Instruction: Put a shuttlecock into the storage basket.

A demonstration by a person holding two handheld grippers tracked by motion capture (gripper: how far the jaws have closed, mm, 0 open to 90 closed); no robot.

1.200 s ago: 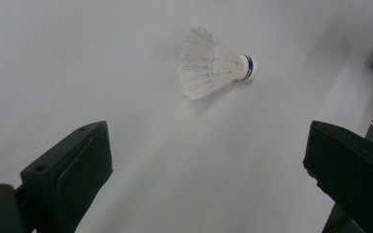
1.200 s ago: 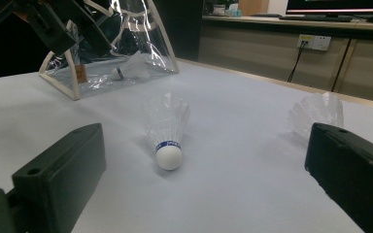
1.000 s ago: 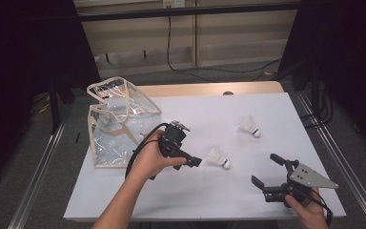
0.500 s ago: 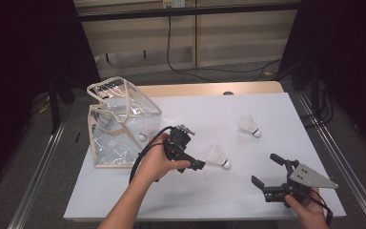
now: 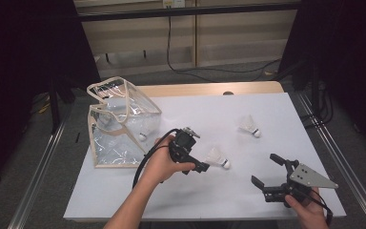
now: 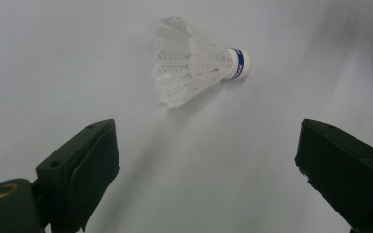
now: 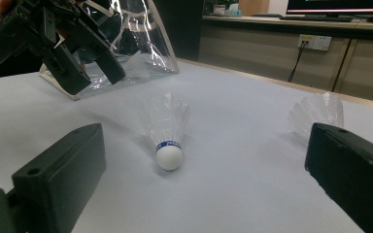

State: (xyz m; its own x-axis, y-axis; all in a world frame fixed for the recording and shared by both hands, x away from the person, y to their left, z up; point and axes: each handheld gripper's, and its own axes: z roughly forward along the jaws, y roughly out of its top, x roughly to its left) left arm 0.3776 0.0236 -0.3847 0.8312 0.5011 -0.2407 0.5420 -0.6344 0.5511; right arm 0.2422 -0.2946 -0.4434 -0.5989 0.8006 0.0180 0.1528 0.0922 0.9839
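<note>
A white feather shuttlecock (image 5: 218,157) (image 6: 194,60) (image 7: 167,131) lies on its side in the middle of the white table (image 5: 209,205). My left gripper (image 5: 201,164) (image 6: 206,141) (image 7: 94,77) hovers just left of it and points at it. Its jaws have just been closing a little but stand open, with the shuttlecock ahead of them, not between them. A second shuttlecock (image 5: 249,125) (image 7: 318,114) lies farther back on the right. My right gripper (image 5: 266,170) (image 7: 206,143) rests open and empty near the front right edge, facing the middle shuttlecock.
A clear plastic bag (image 5: 119,121) (image 7: 141,43) with beige trim stands open at the table's left; a white shuttlecock-like thing (image 5: 143,136) shows through its wall. Metal rails (image 5: 38,176) run along both sides of the table. A cable trails from the left gripper.
My left hand has edged rightwards, bringing its gripper closer to the middle shuttlecock. The right gripper and both shuttlecocks have stayed where they were.
</note>
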